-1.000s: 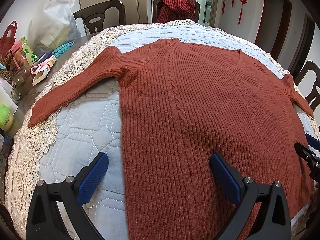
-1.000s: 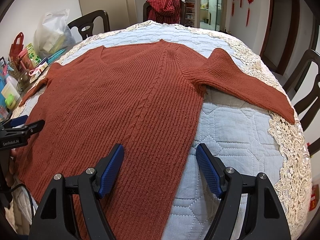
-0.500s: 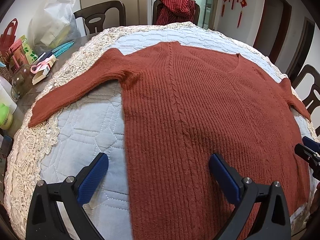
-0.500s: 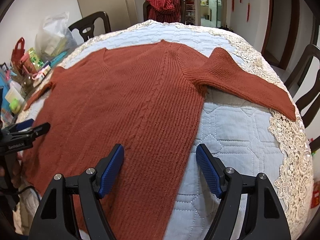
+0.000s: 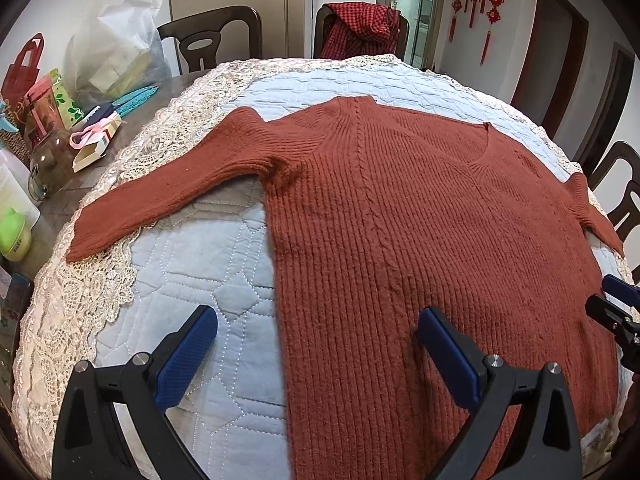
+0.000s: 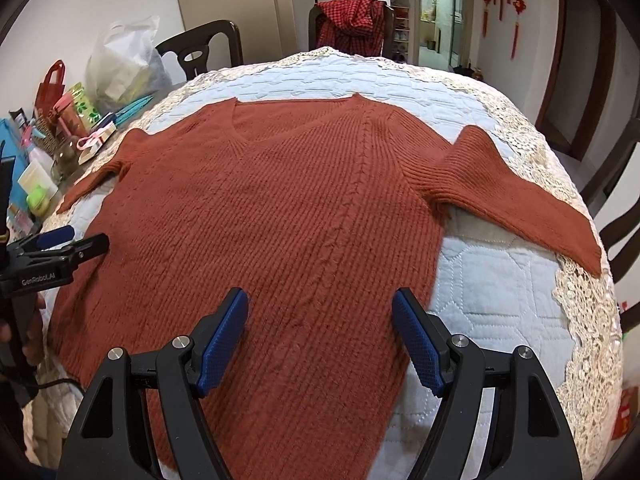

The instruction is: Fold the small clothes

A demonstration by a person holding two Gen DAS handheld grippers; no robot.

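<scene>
Taking the rust-red sweater [image 5: 420,240] as the landmark, it lies flat and face up on a pale blue quilted cover [image 5: 192,288] with a lace border, both sleeves spread outward and the V neck pointing away from the cameras. Off beyond the tip of its left sleeve [image 5: 160,200], on the bare table edge, stand a green-lidded cup [image 5: 14,236], a glass jar [image 5: 46,164], a small ribboned box [image 5: 94,142] and a white plastic bag [image 5: 116,48]. At the sweater's lower left side the left gripper [image 5: 316,354] hovers with its jaws spread wide and nothing between them, one blue pad over the quilt, the other over the knit, so that the garment's side edge runs between them. Past the neckline, a chair [image 6: 348,28] draped with a red checked cloth stands at the table's far side. At the sweater's lower right side the right gripper [image 6: 320,340] is likewise released and empty, its left pad over the ribbed body and its right pad near the side edge. The right sleeve [image 6: 520,200] stretches out toward the lace trim.
</scene>
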